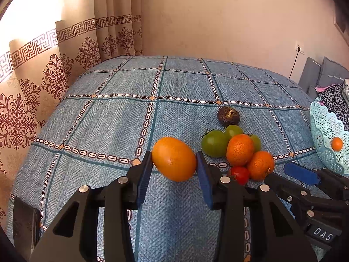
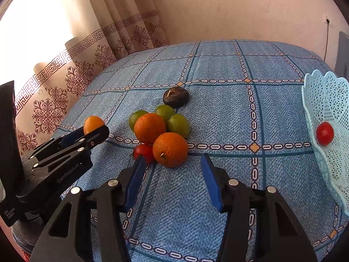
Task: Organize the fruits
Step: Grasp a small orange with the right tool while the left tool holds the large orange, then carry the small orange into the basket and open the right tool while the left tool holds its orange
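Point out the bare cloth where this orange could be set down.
Free: the cloth between the fruit pile and the basket, and the far stretch behind the dark fruit up to the wall. Also left of the pile, toward the curtain. Crowded: the pile itself, fruits touching.

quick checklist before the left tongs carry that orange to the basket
1. Grip: left tongs shut on the orange, pads on both sides: ok.
2. Orange off the cloth: cannot tell.
3. Basket has room: only a small red fruit shows inside: ok.
4. Path: right tongs hang open near the fruit pile, between the orange and the basket: not ok.
5. Pile steady: fruits lean on each other, dark fruit lies apart: cannot tell.
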Demonstrator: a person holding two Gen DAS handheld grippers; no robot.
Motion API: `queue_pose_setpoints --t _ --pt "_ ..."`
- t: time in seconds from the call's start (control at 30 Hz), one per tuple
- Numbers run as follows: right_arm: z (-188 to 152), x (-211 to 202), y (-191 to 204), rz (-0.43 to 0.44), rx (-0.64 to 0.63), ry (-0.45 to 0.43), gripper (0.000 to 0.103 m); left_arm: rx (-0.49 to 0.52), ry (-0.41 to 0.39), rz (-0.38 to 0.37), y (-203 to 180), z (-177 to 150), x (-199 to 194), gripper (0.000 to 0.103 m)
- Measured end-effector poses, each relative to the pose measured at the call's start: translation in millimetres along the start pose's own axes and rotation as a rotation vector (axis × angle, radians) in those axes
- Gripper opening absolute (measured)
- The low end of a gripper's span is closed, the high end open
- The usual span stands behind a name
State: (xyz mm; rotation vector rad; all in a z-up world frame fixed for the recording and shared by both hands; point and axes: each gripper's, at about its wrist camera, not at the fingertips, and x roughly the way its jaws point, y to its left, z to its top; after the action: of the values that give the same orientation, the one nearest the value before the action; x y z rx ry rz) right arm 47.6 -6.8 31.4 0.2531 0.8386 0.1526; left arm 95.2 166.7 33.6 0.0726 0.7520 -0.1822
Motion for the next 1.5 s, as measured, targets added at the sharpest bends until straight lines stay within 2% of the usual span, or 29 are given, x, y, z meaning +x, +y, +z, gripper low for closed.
queue_pose_setpoints --t 0.13,0.3,0.7,0.87,1.5 --pt "7.3 13.1 1.3 0.009 0.008 0.021 0.045 -0.006 0.003 -0.007 -0.5 -0.3 -0.4 0.042" --pt "12.1 23.4 4.4 0.004 0.010 0.029 0.044 -0.013 0.005 -0.010 0.0 0.2 -0.3 0.042" --pt "9.5 21.3 3.0 0.013 0.011 0.014 0.039 -0.016 0.016 -0.012 0.6 -1.2 3.5 0.042" --pt "4.4 14.1 1.5 0.011 0.018 0.005 0.039 -0.015 0.017 -0.008 0.5 -0.9 4.0 0.042" --pt "-6.5 -39.4 0.9 -0.049 0.026 -0.117 0.039 0.007 -0.015 -0.043 -11.6 -0.9 -9.6 0.042"
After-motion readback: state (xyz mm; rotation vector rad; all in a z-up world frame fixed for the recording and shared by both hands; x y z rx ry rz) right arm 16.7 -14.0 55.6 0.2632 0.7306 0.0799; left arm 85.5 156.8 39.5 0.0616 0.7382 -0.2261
